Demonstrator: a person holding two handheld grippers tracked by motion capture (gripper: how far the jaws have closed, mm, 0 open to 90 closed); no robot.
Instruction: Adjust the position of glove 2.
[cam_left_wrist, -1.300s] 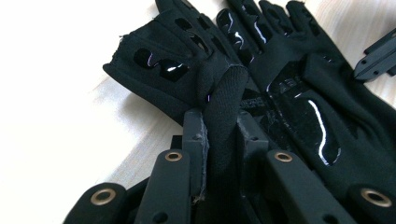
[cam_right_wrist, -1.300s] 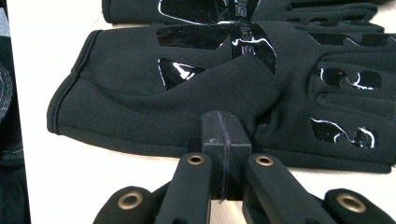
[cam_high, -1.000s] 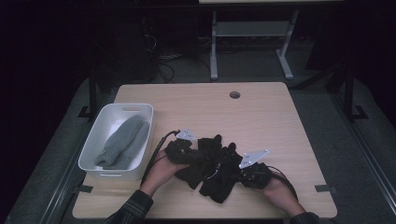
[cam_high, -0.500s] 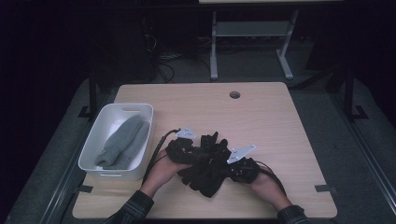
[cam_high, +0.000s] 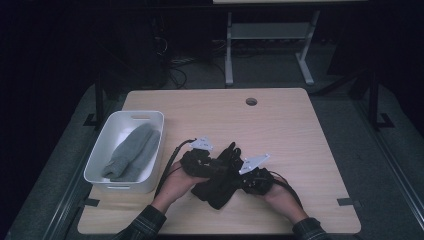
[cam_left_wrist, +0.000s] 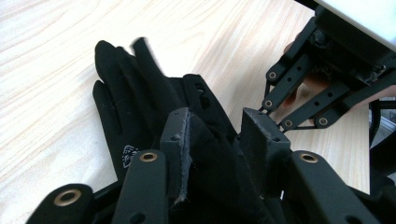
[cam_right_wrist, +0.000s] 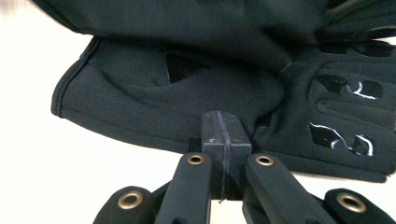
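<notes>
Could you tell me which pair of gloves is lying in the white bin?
The grey gloves lie in the bin at the table's left; the black gloves are on the table between the two grippers.

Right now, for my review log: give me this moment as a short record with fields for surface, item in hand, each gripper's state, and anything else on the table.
surface: light wooden table
item in hand: black gloves, bunched between both grippers near the table's front edge
left gripper: jaws apart, glove fabric lying between them
right gripper: jaws pressed together at the glove's edge; whether fabric is pinched cannot be told
other items: white bin at the table's left, holding grey gloves
</notes>
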